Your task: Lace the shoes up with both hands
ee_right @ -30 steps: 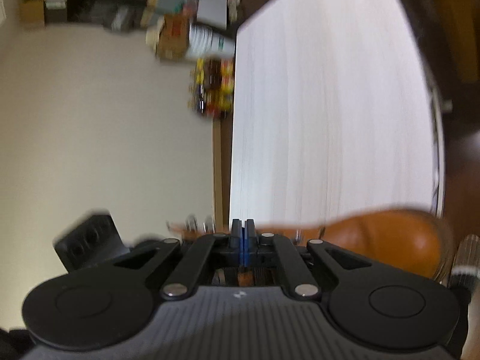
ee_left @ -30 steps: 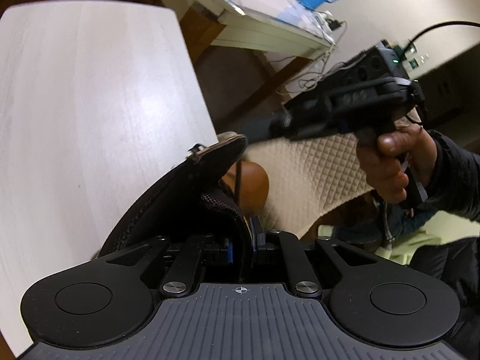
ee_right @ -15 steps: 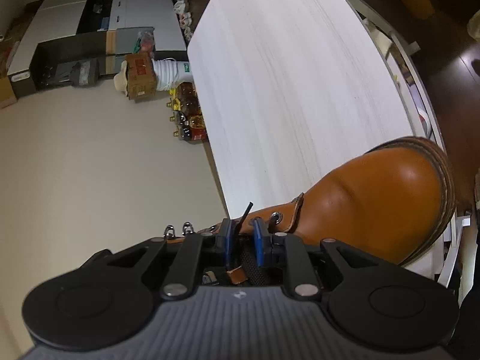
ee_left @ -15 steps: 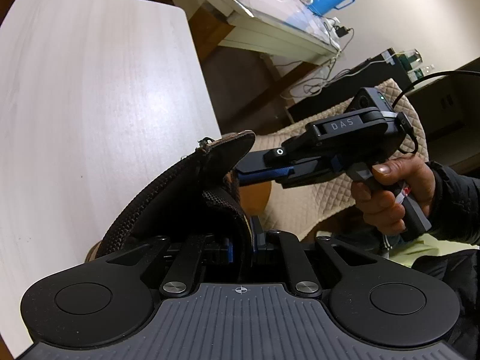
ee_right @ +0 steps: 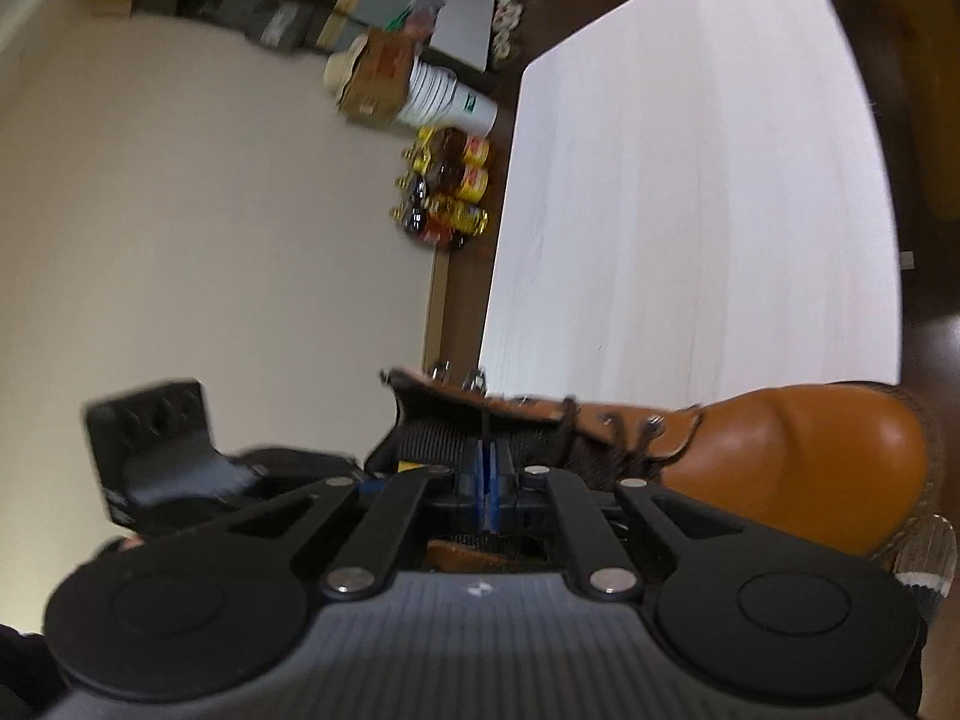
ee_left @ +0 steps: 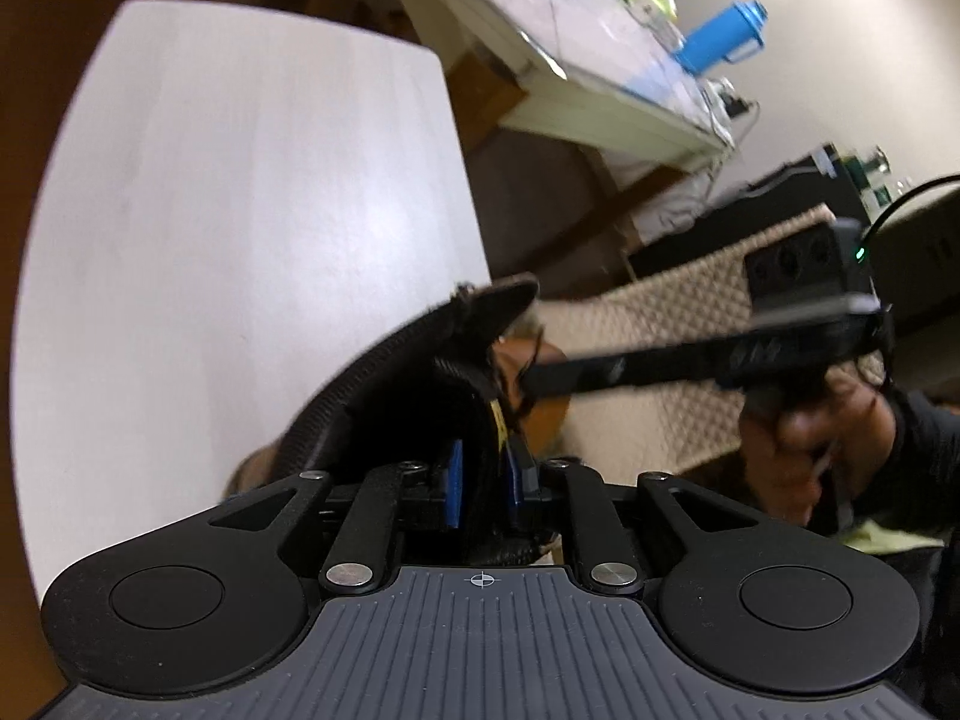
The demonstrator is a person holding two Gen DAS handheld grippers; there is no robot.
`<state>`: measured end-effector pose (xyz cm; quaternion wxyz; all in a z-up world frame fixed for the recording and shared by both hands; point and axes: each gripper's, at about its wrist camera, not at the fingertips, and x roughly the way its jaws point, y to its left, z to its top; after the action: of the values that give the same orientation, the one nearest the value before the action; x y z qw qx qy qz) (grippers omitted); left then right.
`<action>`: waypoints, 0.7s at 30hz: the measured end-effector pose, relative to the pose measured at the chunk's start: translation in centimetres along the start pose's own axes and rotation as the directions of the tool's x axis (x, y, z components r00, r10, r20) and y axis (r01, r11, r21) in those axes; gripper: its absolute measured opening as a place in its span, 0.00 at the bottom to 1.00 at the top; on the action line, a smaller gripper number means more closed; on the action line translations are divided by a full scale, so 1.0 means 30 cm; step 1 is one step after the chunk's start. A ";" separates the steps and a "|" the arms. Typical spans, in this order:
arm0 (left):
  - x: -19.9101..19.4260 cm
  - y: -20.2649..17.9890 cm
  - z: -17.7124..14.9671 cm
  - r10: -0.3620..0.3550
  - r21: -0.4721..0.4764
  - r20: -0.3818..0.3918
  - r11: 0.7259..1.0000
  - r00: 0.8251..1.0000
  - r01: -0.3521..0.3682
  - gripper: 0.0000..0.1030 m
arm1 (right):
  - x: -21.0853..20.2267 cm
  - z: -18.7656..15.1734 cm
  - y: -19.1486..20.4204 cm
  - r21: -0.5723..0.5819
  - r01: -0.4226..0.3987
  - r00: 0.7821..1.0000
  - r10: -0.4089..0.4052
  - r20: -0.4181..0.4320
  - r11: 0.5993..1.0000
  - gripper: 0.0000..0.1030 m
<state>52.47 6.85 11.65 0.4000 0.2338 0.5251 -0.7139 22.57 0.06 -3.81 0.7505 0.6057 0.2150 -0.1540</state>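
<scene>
I count one tan boot (ee_right: 798,456), one dark lace (ee_right: 483,427), two claws, left (ee_left: 483,483) and right (ee_right: 487,483), one white table (ee_right: 690,192).

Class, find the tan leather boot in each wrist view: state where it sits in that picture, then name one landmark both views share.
Left wrist view: the tan leather boot shows only as a small tan patch at centre, behind its dark tongue.
Right wrist view: the boot fills the lower right, its toe pointing right.
Shared landmark: the white table behind the boot.
</scene>
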 end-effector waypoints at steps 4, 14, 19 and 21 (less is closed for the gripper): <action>0.007 0.005 -0.004 0.017 0.004 0.000 1.000 1.000 -0.017 0.13 | 0.065 0.016 -0.025 0.081 -0.010 0.999 0.012 -0.033 0.997 0.03; 0.033 0.011 -0.014 0.011 -0.016 0.002 1.000 1.000 -0.011 0.13 | 0.156 0.088 -0.184 0.388 -0.076 0.985 0.131 -0.116 0.918 0.03; 0.034 0.017 -0.022 0.018 -0.040 0.012 0.999 1.000 -0.018 0.13 | 0.167 0.107 -0.167 0.307 -0.050 0.986 0.095 -0.134 0.950 0.03; 0.036 0.014 -0.026 0.027 -0.042 0.006 0.999 1.000 -0.027 0.17 | 0.166 0.110 -0.158 0.288 -0.044 0.987 0.087 -0.138 0.957 0.03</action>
<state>52.14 7.17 10.33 0.4163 0.2300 0.5353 -0.6980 24.98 -4.06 -9.78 0.6422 0.7237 0.2261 -0.1126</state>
